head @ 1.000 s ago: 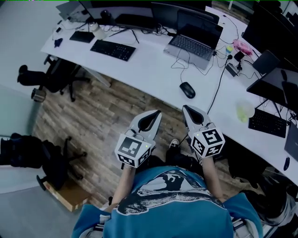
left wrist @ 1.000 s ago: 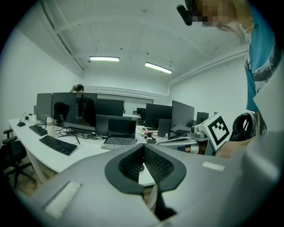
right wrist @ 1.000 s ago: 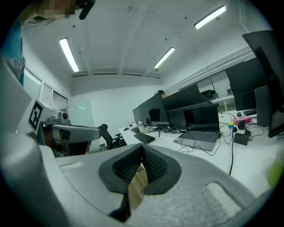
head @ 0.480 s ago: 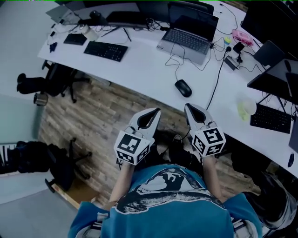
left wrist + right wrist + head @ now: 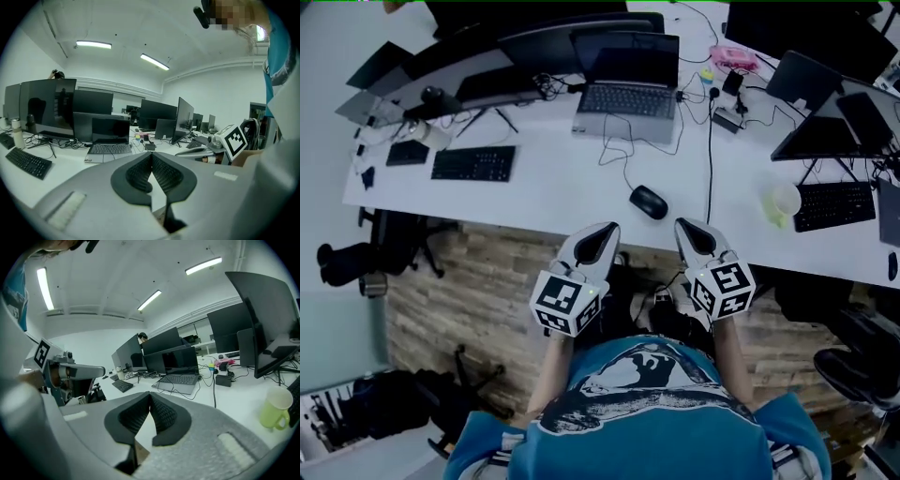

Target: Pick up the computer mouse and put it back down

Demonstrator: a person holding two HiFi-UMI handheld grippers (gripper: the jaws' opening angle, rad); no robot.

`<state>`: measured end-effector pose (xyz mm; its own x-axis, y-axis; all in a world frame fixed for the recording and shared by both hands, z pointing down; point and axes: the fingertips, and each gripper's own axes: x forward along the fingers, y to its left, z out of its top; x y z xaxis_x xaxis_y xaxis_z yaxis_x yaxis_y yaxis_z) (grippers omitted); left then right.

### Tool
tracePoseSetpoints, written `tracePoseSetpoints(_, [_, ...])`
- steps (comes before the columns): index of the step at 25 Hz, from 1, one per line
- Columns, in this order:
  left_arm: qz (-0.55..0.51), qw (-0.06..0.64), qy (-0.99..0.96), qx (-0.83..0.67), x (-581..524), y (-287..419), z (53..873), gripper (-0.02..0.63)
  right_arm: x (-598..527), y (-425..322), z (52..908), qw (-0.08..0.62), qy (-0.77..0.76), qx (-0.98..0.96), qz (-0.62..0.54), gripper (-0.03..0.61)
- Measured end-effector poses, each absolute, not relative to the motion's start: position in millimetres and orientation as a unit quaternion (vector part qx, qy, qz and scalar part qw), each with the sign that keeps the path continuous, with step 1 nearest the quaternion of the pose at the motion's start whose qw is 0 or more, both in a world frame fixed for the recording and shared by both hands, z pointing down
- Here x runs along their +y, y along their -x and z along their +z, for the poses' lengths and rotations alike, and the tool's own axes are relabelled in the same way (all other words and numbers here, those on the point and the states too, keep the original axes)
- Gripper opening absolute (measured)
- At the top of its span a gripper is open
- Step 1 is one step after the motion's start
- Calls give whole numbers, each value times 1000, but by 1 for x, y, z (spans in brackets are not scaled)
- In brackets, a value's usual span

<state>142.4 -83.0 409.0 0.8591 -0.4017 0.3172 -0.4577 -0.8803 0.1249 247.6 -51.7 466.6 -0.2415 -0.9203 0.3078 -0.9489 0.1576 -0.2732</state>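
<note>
Rounded black mouse [image 5: 649, 202] on smooth white desk [image 5: 553, 183]; left gripper [image 5: 608, 229] and right gripper [image 5: 682, 226]: ribbed jaws clenched, empty.

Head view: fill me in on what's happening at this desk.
A person stands at the white desk with a claw in each hand. The left claw and right claw are both shut and empty, held side by side near the desk's front edge. The black computer mouse lies untouched on the desk just ahead of them, in front of the open laptop.

Left office chair [image 5: 398, 239] half beneath the desk [image 5: 553, 183]; right chair [image 5: 853, 361] partly off-frame.
</note>
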Motion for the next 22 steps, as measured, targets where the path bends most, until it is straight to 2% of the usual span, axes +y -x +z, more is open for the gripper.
tracePoseSetpoints(7, [140, 80, -975, -154, -139, -139, 403, 14, -96, -222, 472, 53, -637, -739, 213, 11])
tracePoseSetpoints(9, [145, 82, -976, -138, -148, -137, 410, 14, -106, -217, 478, 68, -637, -737, 215, 49])
tracePoseSetpoints(15, [157, 87, -979, -96, -165, -132, 422, 14, -129, -217, 506, 123, -644, -725, 212, 91])
tracePoseSetpoints(22, [151, 77, -983, -69, -181, -120, 419, 14, -148, -222, 552, 203, -622, -721, 228, 206])
